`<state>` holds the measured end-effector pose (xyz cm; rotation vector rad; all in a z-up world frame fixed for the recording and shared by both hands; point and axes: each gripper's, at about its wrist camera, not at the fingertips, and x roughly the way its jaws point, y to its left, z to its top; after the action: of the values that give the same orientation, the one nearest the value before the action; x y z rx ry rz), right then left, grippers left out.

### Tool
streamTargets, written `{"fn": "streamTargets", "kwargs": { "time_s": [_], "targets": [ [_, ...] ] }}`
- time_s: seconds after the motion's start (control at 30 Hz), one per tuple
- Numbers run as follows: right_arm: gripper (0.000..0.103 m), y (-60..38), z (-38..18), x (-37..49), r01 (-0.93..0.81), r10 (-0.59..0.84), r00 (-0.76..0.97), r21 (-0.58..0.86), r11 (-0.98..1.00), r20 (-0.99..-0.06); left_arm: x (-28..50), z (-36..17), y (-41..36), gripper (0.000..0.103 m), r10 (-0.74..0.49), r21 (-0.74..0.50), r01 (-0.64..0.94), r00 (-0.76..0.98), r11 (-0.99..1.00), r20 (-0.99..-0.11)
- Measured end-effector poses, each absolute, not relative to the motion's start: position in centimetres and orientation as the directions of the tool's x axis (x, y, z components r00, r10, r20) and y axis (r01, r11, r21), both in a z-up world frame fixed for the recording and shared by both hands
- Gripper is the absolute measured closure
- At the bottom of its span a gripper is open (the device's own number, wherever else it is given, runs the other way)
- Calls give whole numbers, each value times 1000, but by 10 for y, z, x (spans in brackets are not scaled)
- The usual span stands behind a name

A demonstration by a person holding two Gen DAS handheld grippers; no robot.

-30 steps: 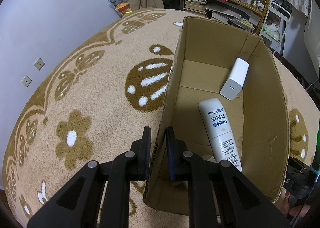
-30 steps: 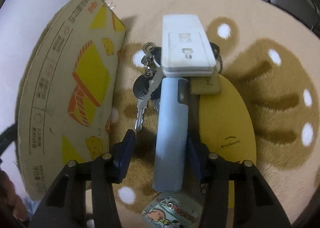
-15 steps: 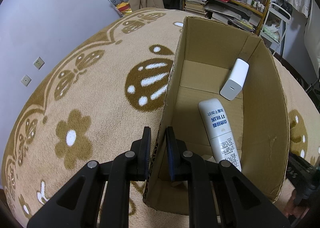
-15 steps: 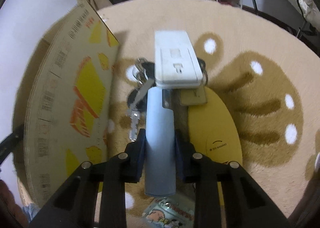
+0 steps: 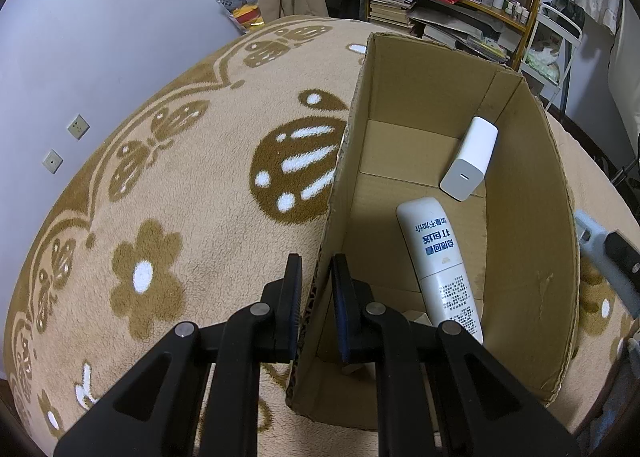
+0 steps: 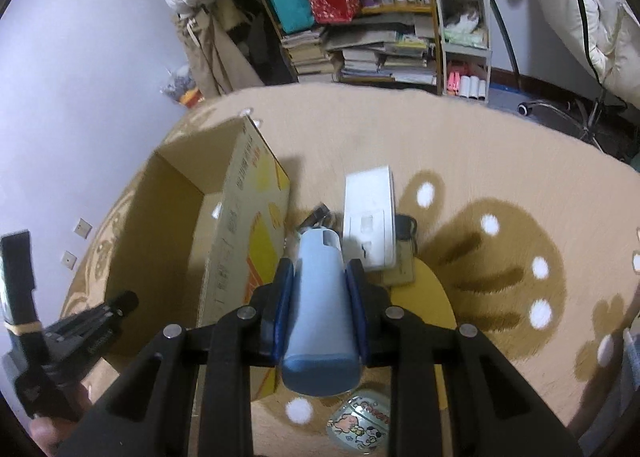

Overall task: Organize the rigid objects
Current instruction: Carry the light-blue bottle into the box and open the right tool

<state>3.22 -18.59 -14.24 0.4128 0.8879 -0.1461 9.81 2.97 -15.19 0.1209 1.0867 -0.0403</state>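
Note:
My right gripper [image 6: 319, 289] is shut on a light blue cylindrical device [image 6: 320, 317] and holds it lifted above the carpet, right of the cardboard box [image 6: 240, 241]. My left gripper [image 5: 316, 293] is shut on the left wall of the cardboard box [image 5: 340, 193]. Inside the box lie a white tube with blue print [image 5: 440, 257] and a white charger block [image 5: 470, 159]. On the carpet lie a white power adapter [image 6: 370, 225], keys [image 6: 318, 217], a yellow flat case [image 6: 424, 297] and a small cartoon tin [image 6: 360, 421]. The blue device shows at the right edge of the left wrist view [image 5: 596, 241].
The patterned beige carpet [image 5: 180, 185] spreads left of the box. A wall with sockets [image 5: 78, 127] is at the left. A bookshelf with bags, books and bottles [image 6: 360, 17] stands behind. A wheeled white cart [image 6: 464, 37] is beside it.
My right gripper closed on the blue device and lifted it up off the carpet, away from the adapter and keys. My left gripper stayed clamped on the box wall.

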Motion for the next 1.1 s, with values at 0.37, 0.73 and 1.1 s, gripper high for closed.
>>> {"fn": "streamTargets", "kwargs": {
  "time_s": [0.37, 0.73, 1.1],
  "targets": [
    [74, -198, -102, 31, 285, 29, 724, 337, 897, -689, 98, -152, 29, 89, 27, 78, 91, 466, 993, -885],
    [74, -163, -74, 38, 125, 119, 822, 380, 917, -557, 98, -152, 29, 89, 27, 79, 92, 466, 993, -884],
    [74, -129, -116, 63, 85, 171, 753, 352, 932, -635, 98, -152, 29, 89, 19, 69, 91, 463, 993, -886]
  ]
}}
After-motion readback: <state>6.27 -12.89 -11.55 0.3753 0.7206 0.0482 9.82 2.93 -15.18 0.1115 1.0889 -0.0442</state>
